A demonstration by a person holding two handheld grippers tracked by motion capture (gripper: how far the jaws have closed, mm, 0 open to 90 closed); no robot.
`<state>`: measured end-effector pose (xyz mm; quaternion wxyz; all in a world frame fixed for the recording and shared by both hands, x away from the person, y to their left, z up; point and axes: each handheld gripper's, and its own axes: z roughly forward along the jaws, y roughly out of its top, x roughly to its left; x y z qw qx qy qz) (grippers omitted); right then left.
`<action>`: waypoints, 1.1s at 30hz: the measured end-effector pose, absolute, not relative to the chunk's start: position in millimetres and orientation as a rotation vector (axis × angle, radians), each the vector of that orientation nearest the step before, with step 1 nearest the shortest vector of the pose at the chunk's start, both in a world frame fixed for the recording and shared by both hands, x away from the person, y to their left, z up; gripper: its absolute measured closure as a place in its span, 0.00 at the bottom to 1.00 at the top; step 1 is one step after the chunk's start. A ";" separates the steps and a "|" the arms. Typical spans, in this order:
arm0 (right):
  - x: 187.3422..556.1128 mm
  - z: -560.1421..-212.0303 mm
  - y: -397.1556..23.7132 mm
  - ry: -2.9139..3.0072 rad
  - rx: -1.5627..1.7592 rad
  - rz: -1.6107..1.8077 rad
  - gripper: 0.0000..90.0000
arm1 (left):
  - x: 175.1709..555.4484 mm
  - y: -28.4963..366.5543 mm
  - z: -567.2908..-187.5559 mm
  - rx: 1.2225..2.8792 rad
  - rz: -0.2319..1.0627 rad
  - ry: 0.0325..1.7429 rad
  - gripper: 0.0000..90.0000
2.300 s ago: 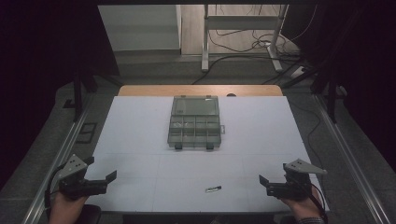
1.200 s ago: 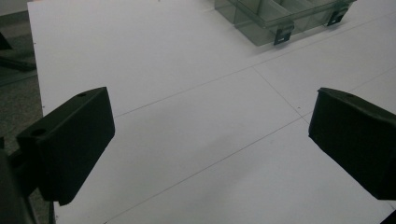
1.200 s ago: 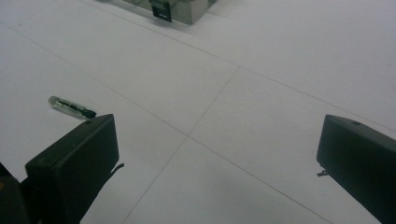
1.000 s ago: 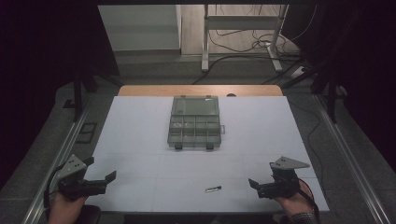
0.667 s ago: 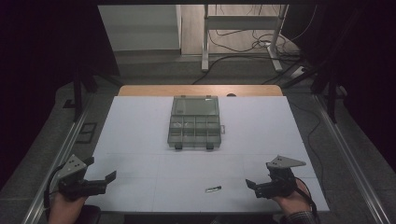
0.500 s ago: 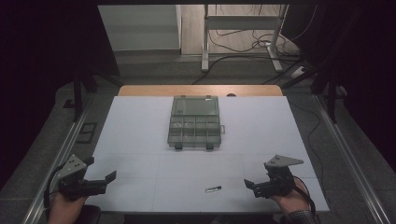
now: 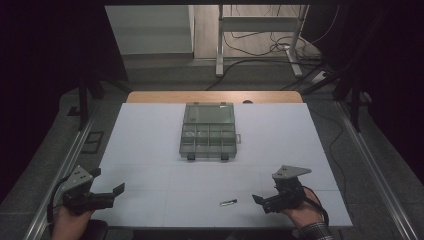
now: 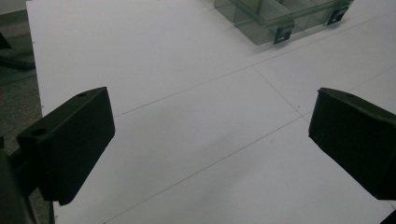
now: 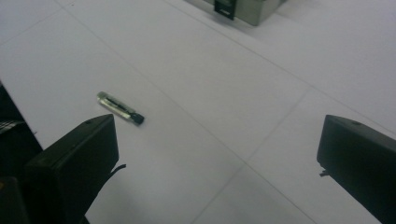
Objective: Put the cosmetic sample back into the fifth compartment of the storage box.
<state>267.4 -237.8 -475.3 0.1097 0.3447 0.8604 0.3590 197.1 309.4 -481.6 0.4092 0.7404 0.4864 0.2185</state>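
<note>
- Since the earliest frame, the right gripper [image 7: 262, 201] has come inward from the table's right edge toward the small dark stick [image 7: 228, 202], which has stayed put near the front edge; the left gripper [image 7: 113, 192] has held its place at the front left corner.
- From the high view, the small dark stick lies flat on the white table [image 7: 150, 145], just left of the right gripper's tips and apart from them.
- Seen in the right gripper view, its jaws stand wide apart with nothing between them; the small dark stick [image 9: 119, 108] lies just beyond the left jaw, showing a pale greenish body with a black end, detail the high view blurs away.
- By the left gripper view, those jaws are likewise spread wide over bare table, and a corner of the clear compartment box [image 8: 280, 15] shows at the top.
- Only from above does the clear compartment box [image 7: 208, 131] appear whole: lid open toward the far side, divided cells, two dark latches on its near edge, well apart from both grippers.
</note>
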 end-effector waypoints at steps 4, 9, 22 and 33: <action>267.5 -476.7 -230.6 2.550 0.990 1.064 0.00 | 197.1 309.3 -481.6 1.865 0.551 1.225 0.01; 268.3 -478.0 -223.3 2.565 0.996 1.056 0.00 | 197.1 309.4 -481.6 1.865 0.552 1.226 0.01; 268.6 -484.1 -199.5 2.654 0.969 0.938 0.00 | 197.1 308.9 -481.6 1.869 0.555 1.221 0.01; 271.3 -490.5 -175.0 2.730 0.947 0.825 0.11 | 197.4 307.3 -481.5 1.888 0.562 1.210 0.02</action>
